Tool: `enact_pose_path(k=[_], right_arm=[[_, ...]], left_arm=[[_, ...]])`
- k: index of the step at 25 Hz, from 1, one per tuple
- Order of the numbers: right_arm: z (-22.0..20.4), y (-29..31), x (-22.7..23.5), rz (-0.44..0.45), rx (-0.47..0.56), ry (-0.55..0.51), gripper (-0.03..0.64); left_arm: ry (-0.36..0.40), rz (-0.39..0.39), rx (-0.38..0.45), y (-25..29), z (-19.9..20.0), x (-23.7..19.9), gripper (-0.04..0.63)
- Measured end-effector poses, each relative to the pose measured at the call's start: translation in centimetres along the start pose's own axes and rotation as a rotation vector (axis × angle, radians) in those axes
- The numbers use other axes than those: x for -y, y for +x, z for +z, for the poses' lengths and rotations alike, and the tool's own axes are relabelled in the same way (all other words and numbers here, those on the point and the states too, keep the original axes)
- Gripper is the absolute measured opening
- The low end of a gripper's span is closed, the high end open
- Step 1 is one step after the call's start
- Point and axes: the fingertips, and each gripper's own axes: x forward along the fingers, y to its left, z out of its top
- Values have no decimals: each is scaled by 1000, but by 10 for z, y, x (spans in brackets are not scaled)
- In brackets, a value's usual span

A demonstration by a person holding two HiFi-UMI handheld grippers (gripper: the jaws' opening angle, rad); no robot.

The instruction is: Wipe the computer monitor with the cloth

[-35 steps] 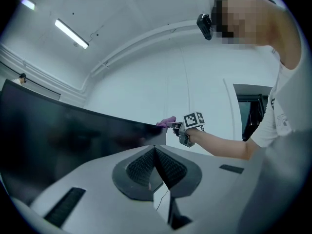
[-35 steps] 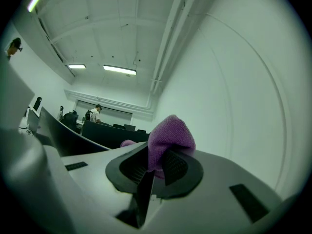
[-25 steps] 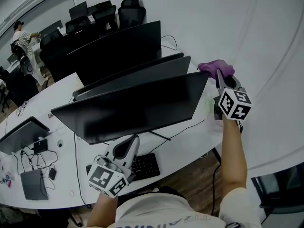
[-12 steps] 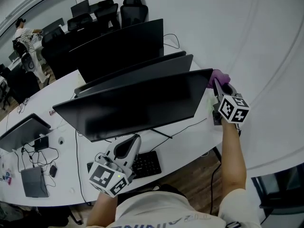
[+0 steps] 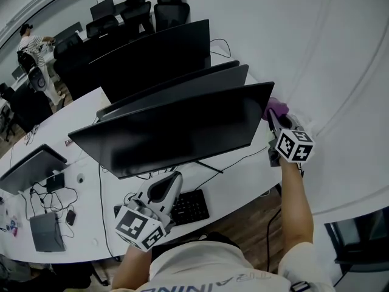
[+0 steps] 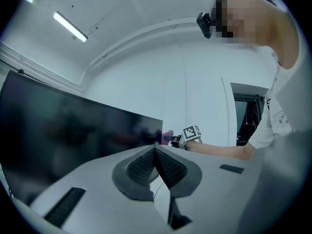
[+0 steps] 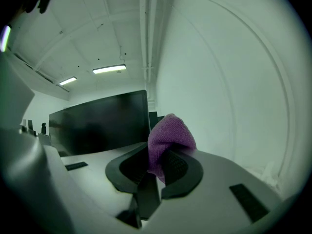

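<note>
The wide black monitor [image 5: 176,132] stands on the white desk [image 5: 243,175], its dark screen facing me. My right gripper [image 5: 271,115] is shut on a purple cloth [image 5: 277,107] at the monitor's upper right corner, the cloth's left part hidden behind the screen edge. In the right gripper view the cloth [image 7: 168,138] bulges out between the jaws, with the monitor [image 7: 102,118] to the left. My left gripper [image 5: 173,176] is shut and holds nothing, low in front of the monitor above the keyboard [image 5: 191,207]. The left gripper view shows the screen [image 6: 73,130] and the cloth [image 6: 167,134] at its far edge.
Two more black monitors [image 5: 158,56] stand behind the first. A cable [image 5: 234,163] runs over the desk under the screen. At the left are another screen [image 5: 30,169], a dark box [image 5: 45,231] and wires. Office chairs [image 5: 167,8] and a person [image 5: 30,47] are far back. A white wall [image 5: 340,72] is right.
My right gripper has carried the purple cloth down and toward me, from beyond the monitor's top right corner to its right edge. The left gripper has stayed put.
</note>
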Motion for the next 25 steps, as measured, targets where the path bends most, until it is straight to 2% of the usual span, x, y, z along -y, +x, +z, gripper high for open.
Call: enact_pose_path(k=[6, 16, 25], right_arm=[[-33, 2, 4, -19, -43, 14, 64], [-83, 10, 13, 5, -123, 52, 64], [-150, 15, 26, -2, -235, 103, 64]], left_arm=[[-8, 2, 4, -6, 2, -4, 3], [3, -3, -4, -2, 3, -3, 3], [11, 10, -21, 2, -2, -4, 3]])
